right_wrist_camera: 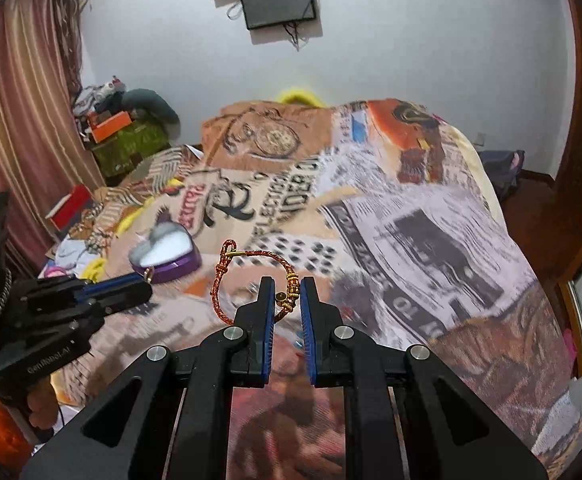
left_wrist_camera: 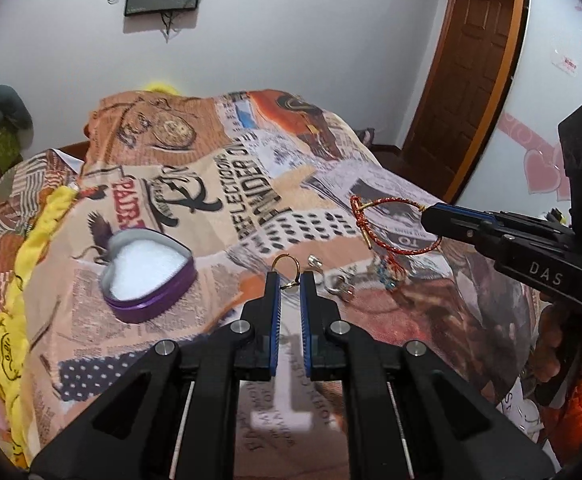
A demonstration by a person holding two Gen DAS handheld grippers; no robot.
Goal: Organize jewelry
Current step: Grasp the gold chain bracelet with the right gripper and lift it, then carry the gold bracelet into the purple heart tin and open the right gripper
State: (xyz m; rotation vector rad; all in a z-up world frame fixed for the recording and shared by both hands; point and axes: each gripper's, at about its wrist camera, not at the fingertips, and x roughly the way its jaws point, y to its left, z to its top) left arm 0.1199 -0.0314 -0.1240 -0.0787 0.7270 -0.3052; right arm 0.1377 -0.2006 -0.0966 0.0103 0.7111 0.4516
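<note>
Left tongs (left_wrist_camera: 289, 280) were clenched on a gold ring (left_wrist_camera: 285, 270), lifted just above the bedspread (left_wrist_camera: 219, 200). Right tongs (right_wrist_camera: 287, 292) were clamped on the gold beads of a red cord bracelet (right_wrist_camera: 227, 280), its loop hanging out to the left of the tips, clear of the bed.

Left wrist view only: loose pieces on the bedspread just past the ring, namely a silver ring (left_wrist_camera: 314, 261), another silver item (left_wrist_camera: 341, 286) too blurred to identify, and a small beaded charm (left_wrist_camera: 391, 276). It also showed the right tongs (left_wrist_camera: 431, 220) side-on with the bracelet (left_wrist_camera: 391, 222) held up, well right of the heart-shaped purple tin (left_wrist_camera: 147, 276), which sat open with a white lining.

Right wrist view only: the bead grip itself, plus the left tongs (right_wrist_camera: 147, 288) from the side, tip near the tin (right_wrist_camera: 167, 256). Ring was barely readable there. This view was motion-blurred, so the loose pieces couldn't be made out.
</note>
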